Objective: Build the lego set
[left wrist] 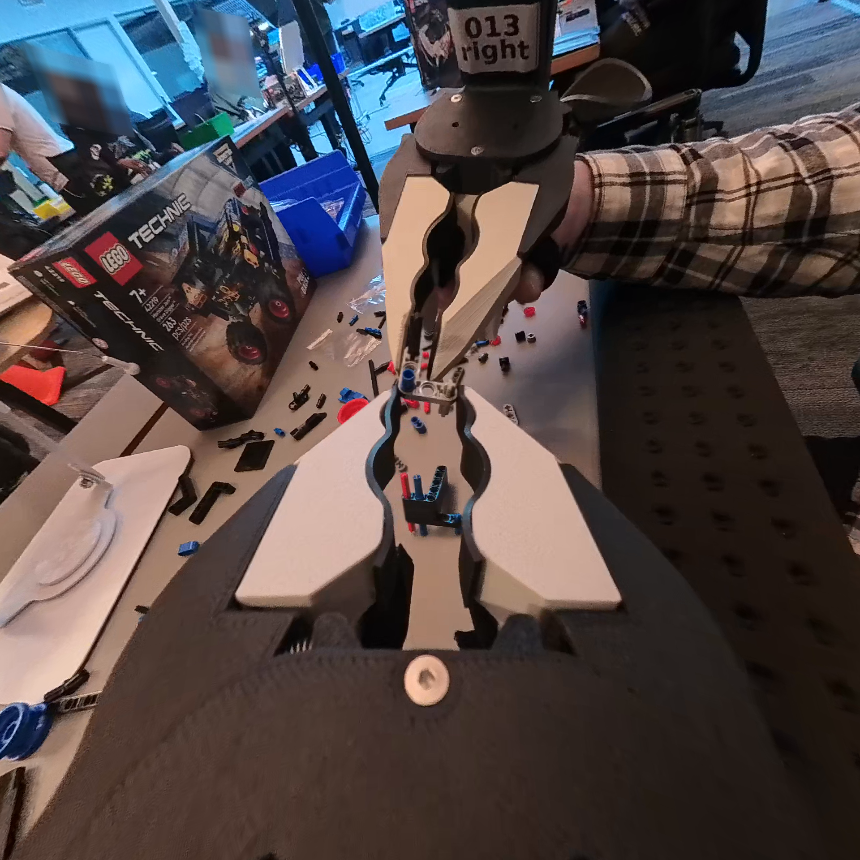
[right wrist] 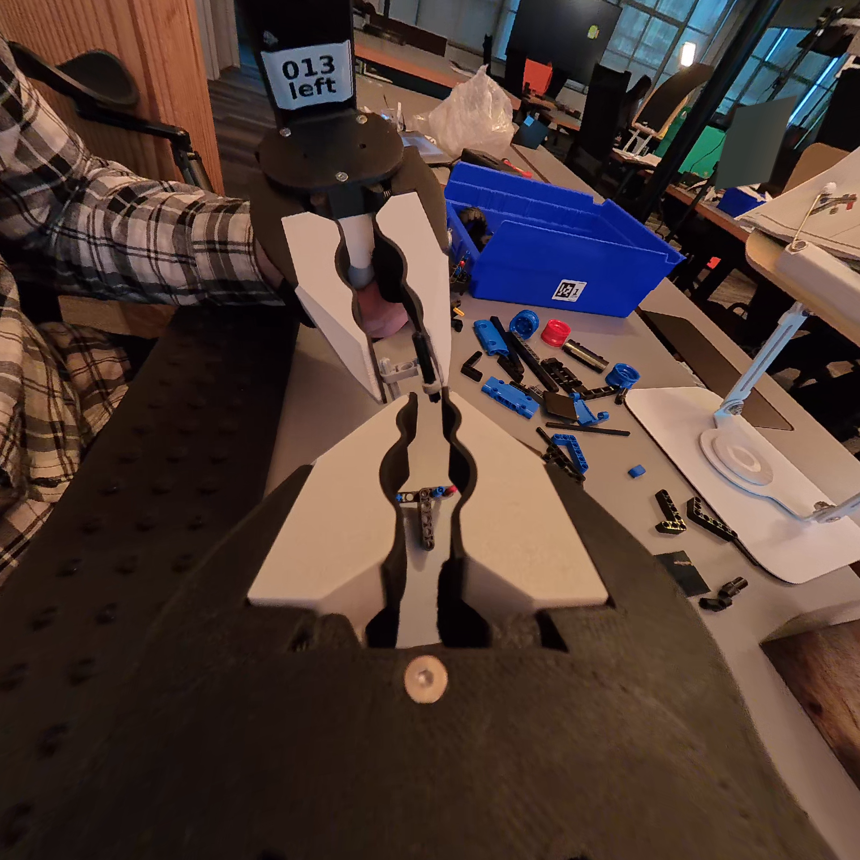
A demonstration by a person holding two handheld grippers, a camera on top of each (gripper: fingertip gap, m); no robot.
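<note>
My left gripper (left wrist: 428, 392) is shut on a small light-grey frame piece (left wrist: 430, 388) that carries a blue pin (left wrist: 408, 376), held above the table. My right gripper (right wrist: 430, 396) is shut on a thin black axle with a pale bush (right wrist: 426, 367) and meets the grey piece (right wrist: 401, 370) tip to tip. In the left wrist view the right gripper (left wrist: 421, 367) comes down from above onto the grey piece. Below them on the table lies a black beam sub-assembly with blue and red pins (left wrist: 430, 500), which also shows in the right wrist view (right wrist: 426, 514).
The set's box (left wrist: 163, 298) stands at left, with a blue bin (right wrist: 558, 242) behind. Loose black, blue and red parts (right wrist: 535, 372) are scattered on the grey table. A white stand base (right wrist: 744, 470) lies at one side, a black perforated mat (left wrist: 698, 465) at the other. My two grippers' fingertips are within a few centimetres of each other.
</note>
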